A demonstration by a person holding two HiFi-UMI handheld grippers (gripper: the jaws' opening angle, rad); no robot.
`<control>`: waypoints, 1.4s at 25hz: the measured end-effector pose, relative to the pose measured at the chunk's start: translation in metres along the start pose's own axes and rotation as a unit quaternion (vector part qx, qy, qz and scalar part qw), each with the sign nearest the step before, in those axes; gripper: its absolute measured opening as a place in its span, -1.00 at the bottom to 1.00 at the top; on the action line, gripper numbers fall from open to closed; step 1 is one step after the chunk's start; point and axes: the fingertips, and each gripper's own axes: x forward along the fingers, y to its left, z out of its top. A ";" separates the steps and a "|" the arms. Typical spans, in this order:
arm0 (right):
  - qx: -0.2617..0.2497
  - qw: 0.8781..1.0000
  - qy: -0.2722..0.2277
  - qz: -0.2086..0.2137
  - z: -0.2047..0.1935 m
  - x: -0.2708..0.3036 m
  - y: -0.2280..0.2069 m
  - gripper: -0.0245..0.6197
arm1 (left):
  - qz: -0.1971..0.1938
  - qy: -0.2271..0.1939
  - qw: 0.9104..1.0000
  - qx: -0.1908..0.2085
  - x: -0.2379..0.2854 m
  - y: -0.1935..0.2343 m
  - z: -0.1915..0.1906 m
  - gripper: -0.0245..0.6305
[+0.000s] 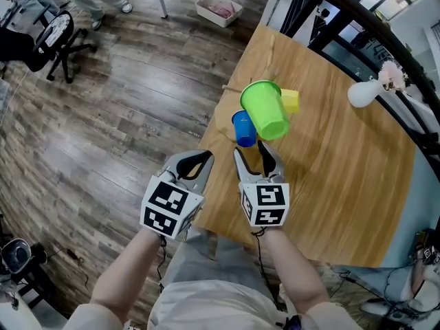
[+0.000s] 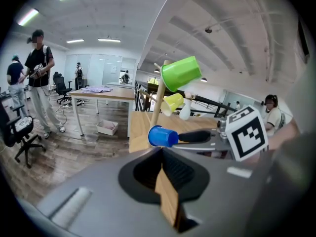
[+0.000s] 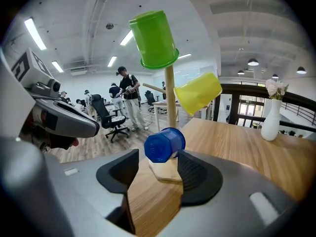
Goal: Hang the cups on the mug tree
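Note:
On the wooden table [image 1: 344, 177] stands a wooden mug tree [image 3: 169, 95] with three cups on it. A green cup [image 1: 265, 108] sits upside down at its top, a yellow cup [image 1: 291, 100] hangs on a far peg, and a blue cup [image 1: 243, 128] hangs low on the near side. My right gripper [image 1: 256, 158] is open and empty, just short of the blue cup [image 3: 164, 144], with the tree's base [image 3: 165, 171] between its jaws. My left gripper [image 1: 194, 163] is open and empty at the table's left edge. From there I see the green cup [image 2: 180, 73] and the blue cup [image 2: 162, 136].
A white vase [image 1: 364, 91] with flowers stands at the table's far right, beside a dark railing [image 1: 385, 33]. On the wood floor to the left are a white box [image 1: 218, 9] and an office chair [image 1: 58, 36]. A person [image 2: 39, 78] stands in the background.

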 end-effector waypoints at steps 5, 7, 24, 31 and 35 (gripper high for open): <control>0.002 1.000 -0.010 -0.005 0.008 -0.015 -0.003 -0.16 | 0.000 0.003 1.000 0.002 -0.006 -0.008 0.000 -0.92; 0.005 1.000 -0.021 -0.007 0.016 -0.023 -0.005 -0.18 | 0.000 0.000 1.000 0.003 -0.012 -0.012 0.005 -0.92; 0.001 0.993 -0.122 -0.001 0.095 -0.139 0.003 -0.71 | 0.006 -0.068 0.997 0.028 -0.079 -0.048 0.060 -0.92; -0.023 0.985 -0.169 0.017 0.133 -0.197 0.026 -0.89 | 0.004 -0.097 0.995 0.039 -0.120 -0.072 0.076 -0.92; -0.037 0.979 -0.197 0.026 0.158 -0.232 0.038 -0.90 | -0.005 -0.131 0.991 0.038 -0.146 -0.092 0.092 -0.92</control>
